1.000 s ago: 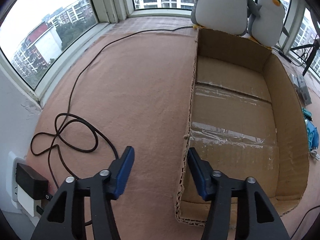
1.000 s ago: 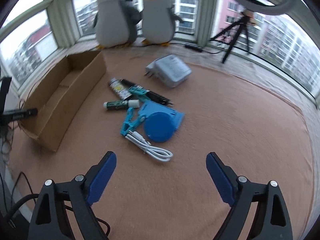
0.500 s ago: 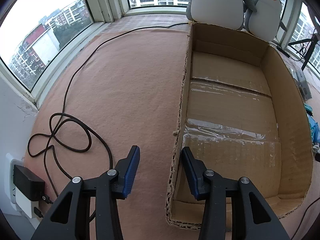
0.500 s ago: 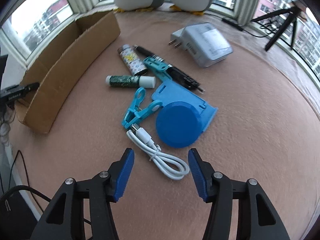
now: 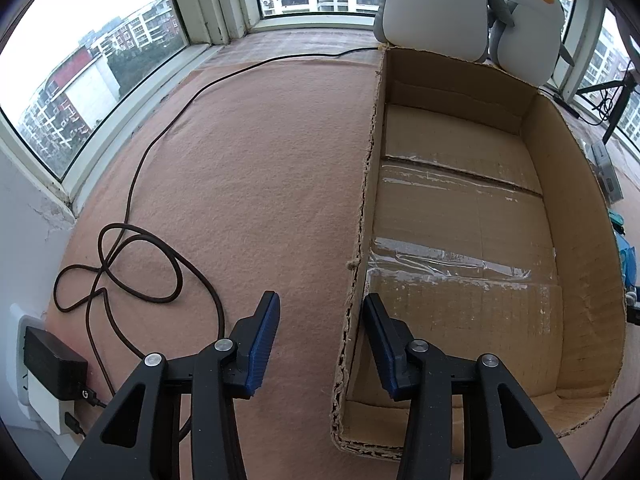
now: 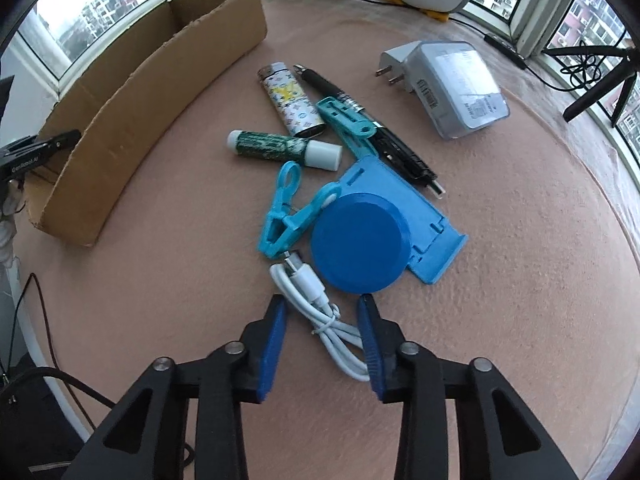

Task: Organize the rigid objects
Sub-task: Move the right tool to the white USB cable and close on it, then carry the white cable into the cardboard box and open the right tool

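My right gripper (image 6: 322,312) is open, its fingers either side of a coiled white USB cable (image 6: 320,312) on the pink felt. Just beyond lie a blue round lid (image 6: 362,242) on a blue stand (image 6: 432,236), a light-blue clothes peg (image 6: 290,212), a green-patterned tube (image 6: 284,148), a patterned lighter (image 6: 290,100), a teal clip (image 6: 350,124), a black pen (image 6: 384,136) and a grey plug adapter (image 6: 456,84). My left gripper (image 5: 320,308) is open and empty, straddling the left wall of the empty cardboard box (image 5: 568,184), which also shows in the right wrist view (image 6: 132,120).
Two plush penguins (image 5: 436,4) stand behind the box by the windows. A dark cable (image 5: 132,216) loops on the felt left of the box, running to a black charger (image 5: 54,360) in a wall socket. A black tripod (image 6: 596,80) stands at the far right.
My right gripper has moved down and forward to the white cable and narrowed its opening around it. My left gripper has narrowed and shifted, so its right finger is inside the box wall.
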{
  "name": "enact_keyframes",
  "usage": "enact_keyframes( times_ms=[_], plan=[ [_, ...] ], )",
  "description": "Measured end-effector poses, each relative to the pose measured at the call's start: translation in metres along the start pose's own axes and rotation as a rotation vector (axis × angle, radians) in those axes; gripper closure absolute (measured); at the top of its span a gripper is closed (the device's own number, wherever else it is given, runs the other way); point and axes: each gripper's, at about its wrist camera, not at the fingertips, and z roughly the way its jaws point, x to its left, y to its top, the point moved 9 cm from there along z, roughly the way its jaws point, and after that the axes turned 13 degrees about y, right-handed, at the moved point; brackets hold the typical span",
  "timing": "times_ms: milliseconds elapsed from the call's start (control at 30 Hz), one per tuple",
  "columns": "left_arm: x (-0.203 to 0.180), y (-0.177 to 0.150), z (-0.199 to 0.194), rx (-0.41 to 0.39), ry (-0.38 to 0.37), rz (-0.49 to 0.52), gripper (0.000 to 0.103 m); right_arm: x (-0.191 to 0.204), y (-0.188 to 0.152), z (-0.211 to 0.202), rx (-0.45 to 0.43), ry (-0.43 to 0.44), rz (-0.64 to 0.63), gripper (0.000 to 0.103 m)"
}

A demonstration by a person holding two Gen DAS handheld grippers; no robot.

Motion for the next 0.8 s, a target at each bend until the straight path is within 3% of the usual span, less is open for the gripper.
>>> enact_keyframes(
  times_ms=[100, 233, 533, 800],
  plan=[
    [0.0, 0.0, 0.0, -0.002, -0.002, -0.001, 0.056, 0.006, 0.0, 0.001, 0.0, 0.022, 0.018, 0.088],
    [0.0, 0.0, 0.0, -0.003, -0.004, -0.002, 0.056, 0.013, -0.003, 0.003, -0.027, 0.033, 0.06, 0.089],
    [0.001, 0.001, 0.001, -0.008, -0.011, 0.0, 0.056, 0.044, -0.006, -0.005, -0.173, 0.178, 0.207, 0.089],
    [0.0, 0.001, 0.002, -0.013, -0.008, 0.007, 0.056, 0.114, 0.037, -0.041, -0.324, 0.303, 0.153, 0.089]
  ],
)
